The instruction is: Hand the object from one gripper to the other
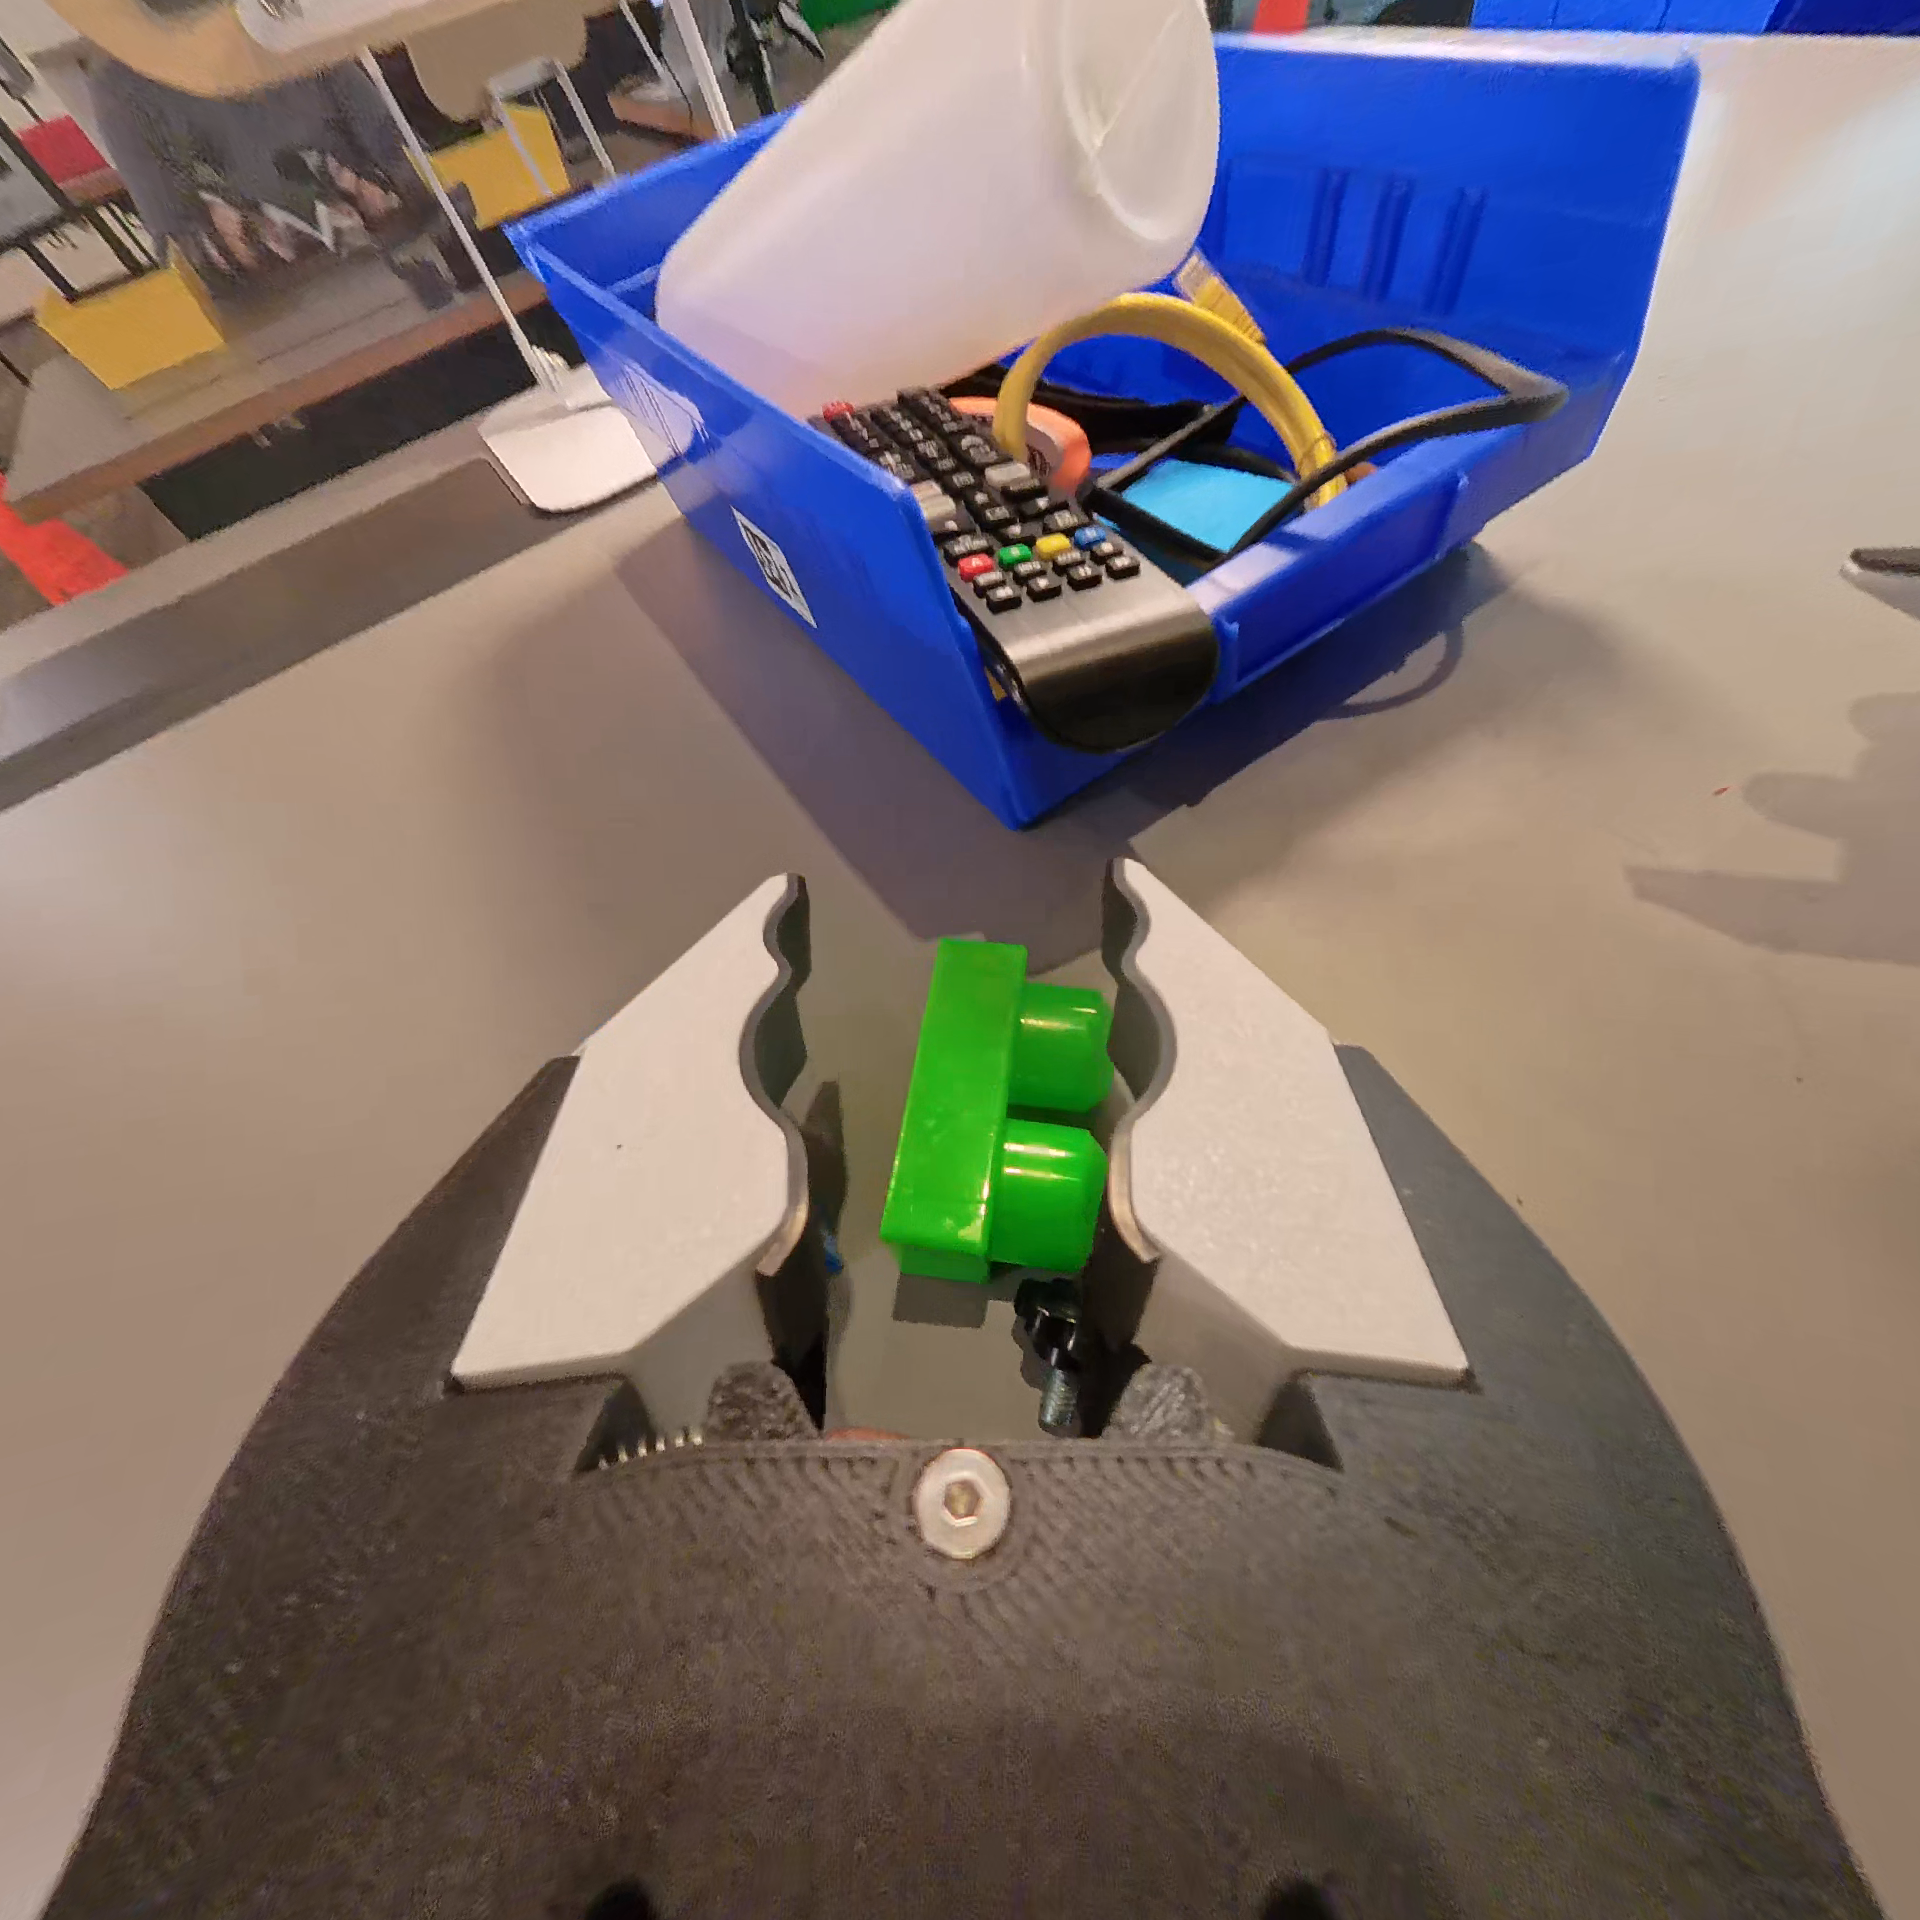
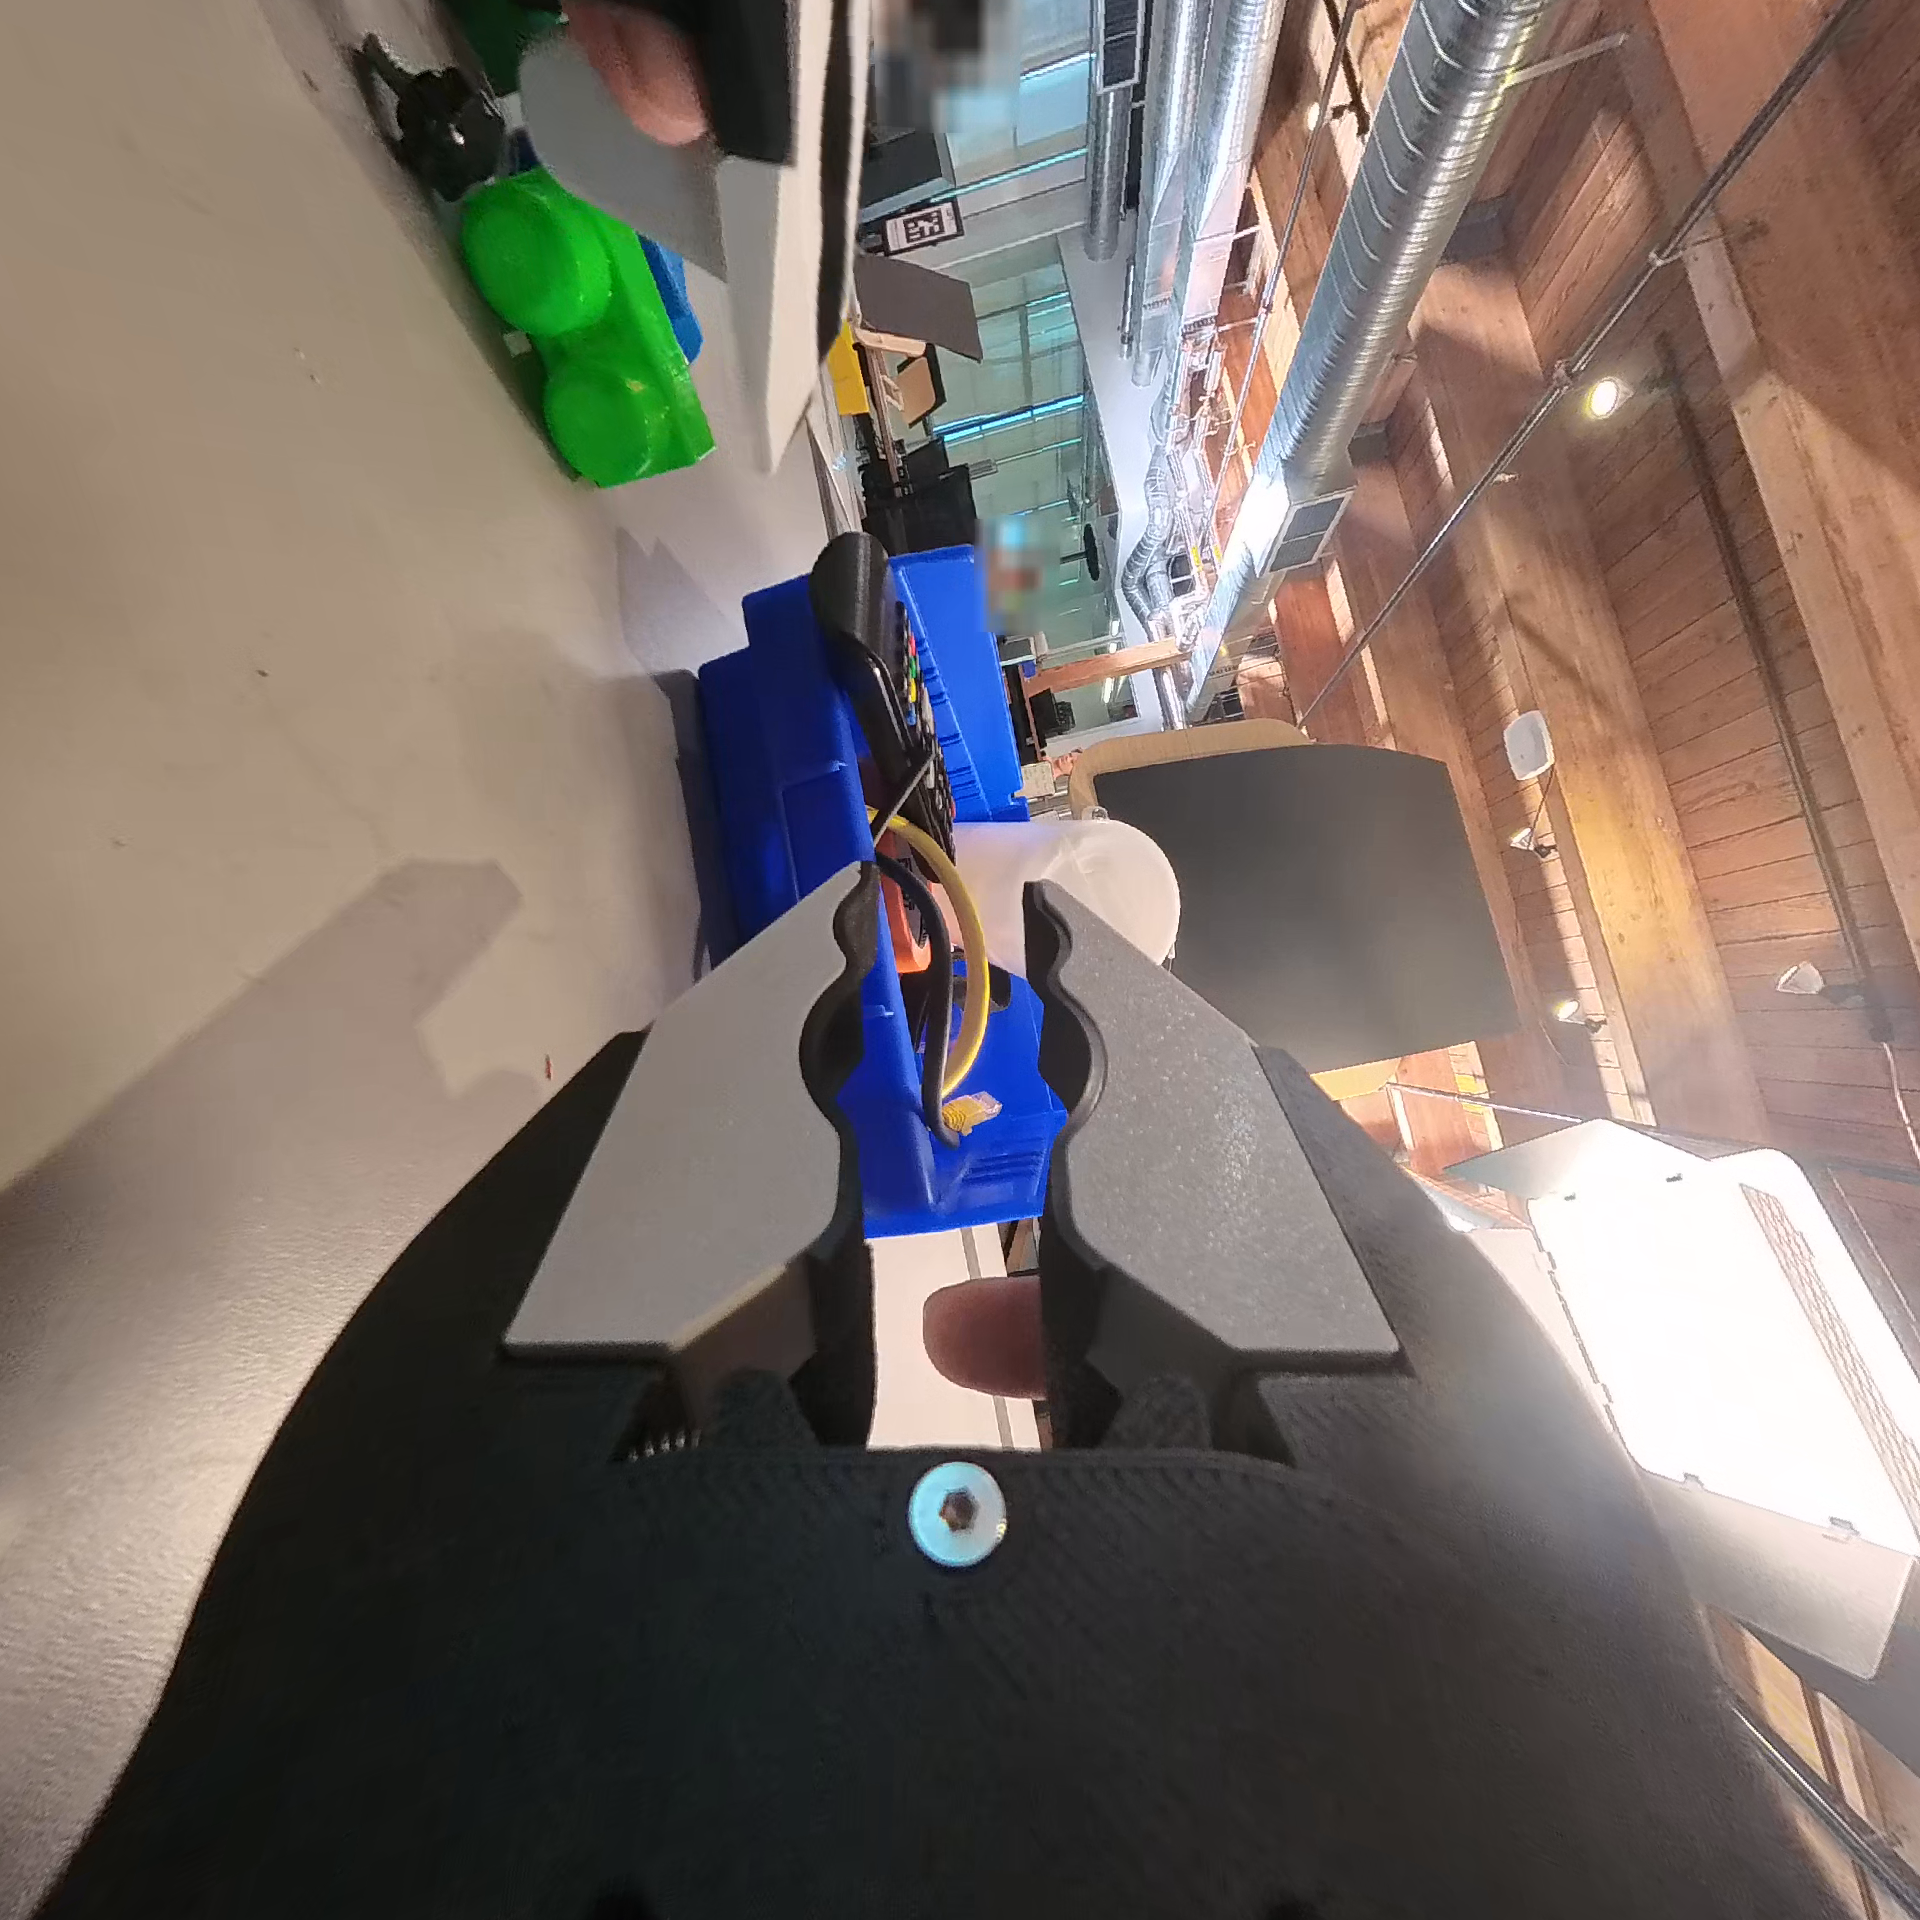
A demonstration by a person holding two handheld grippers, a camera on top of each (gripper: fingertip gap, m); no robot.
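A green two-stud brick (image 1: pixel 977 1112) lies on its side on the grey table, between the fingers of my left gripper (image 1: pixel 956 888). The jaws stand open around it: its studs are against the right finger and a gap shows on the left. In the right wrist view the same brick (image 2: pixel 582 312) lies at the top left, under a grey finger (image 2: pixel 634 177) of the left gripper. My right gripper (image 2: pixel 951 894) is open and empty. It is turned on its side and stays well away from the brick.
A blue bin (image 1: pixel 831 520) stands just beyond the brick, holding a black remote (image 1: pixel 1039 540), a yellow cable (image 1: pixel 1247 353), a black cable and a tilted translucent white cup (image 1: pixel 935 197). It also shows in the right wrist view (image 2: pixel 790 790). A small black knob (image 1: pixel 1049 1340) lies beside the brick.
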